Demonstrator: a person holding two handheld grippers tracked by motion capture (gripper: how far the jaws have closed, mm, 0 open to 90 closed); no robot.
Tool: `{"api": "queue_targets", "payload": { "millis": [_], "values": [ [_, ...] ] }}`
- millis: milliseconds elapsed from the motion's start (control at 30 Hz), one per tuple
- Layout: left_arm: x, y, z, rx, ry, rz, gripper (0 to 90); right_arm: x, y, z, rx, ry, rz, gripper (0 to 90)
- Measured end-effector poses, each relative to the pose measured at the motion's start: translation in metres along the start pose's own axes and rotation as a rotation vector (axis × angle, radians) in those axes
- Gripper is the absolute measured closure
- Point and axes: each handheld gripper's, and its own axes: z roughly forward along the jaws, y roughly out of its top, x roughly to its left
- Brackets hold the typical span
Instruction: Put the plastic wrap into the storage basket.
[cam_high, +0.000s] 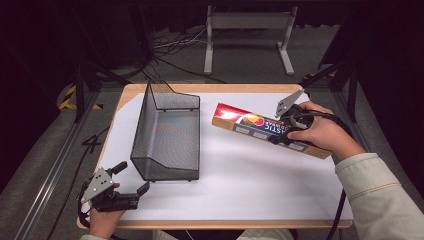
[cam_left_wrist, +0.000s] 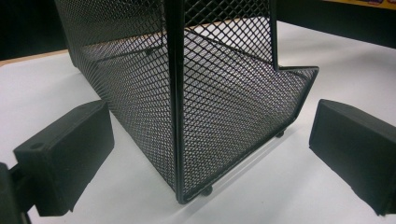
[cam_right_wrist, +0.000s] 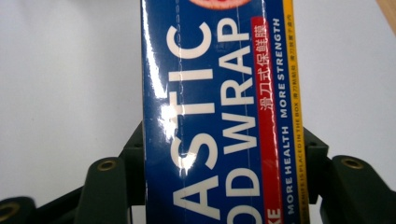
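1. The plastic food wrap box (cam_high: 270, 129) lies with its long axis slanting across the table's right side, its far end toward the black mesh basket (cam_high: 167, 135).
2. The right gripper (cam_high: 290, 131) clamps it across its width, near the right end.
3. The left gripper (cam_high: 131, 181) hangs empty near the basket's near corner, jaws spread wide.

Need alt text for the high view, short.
A person's right gripper is closed on a long blue and red plastic wrap box over the right side of a white-topped table. An empty black mesh basket stands left of centre, and the left gripper rests open near the basket's front left corner.
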Motion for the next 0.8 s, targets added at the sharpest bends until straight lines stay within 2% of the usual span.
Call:
{"api": "queue_targets", "payload": {
  "millis": [167, 333, 467, 533, 700, 800],
  "values": [
    [0.000, 0.001, 0.002, -0.002, 0.000, 0.005, 0.8, 0.004, 0.003, -0.006, -0.010, -0.021, 0.072, 41.4],
    [0.000, 0.001, 0.003, 0.000, 0.001, 0.006, 0.9, 0.009, 0.008, -0.015, -0.023, -0.071, 0.184, 41.4],
    [0.000, 0.001, 0.002, -0.003, 0.002, 0.005, 0.9, 0.011, 0.012, -0.020, -0.035, -0.074, 0.270, 41.4],
    [0.000, 0.001, 0.001, -0.004, 0.001, 0.006, 0.8, 0.012, 0.015, -0.022, -0.026, -0.059, 0.299, 41.5],
    [0.000, 0.000, 0.000, -0.006, 0.005, 0.005, 0.8, 0.019, 0.024, -0.024, -0.027, -0.069, 0.343, 41.5],
    [-0.001, -0.001, -0.003, -0.003, 0.009, 0.001, 0.8, 0.023, 0.031, -0.025, -0.026, -0.074, 0.352, 41.4]
  ]
}}
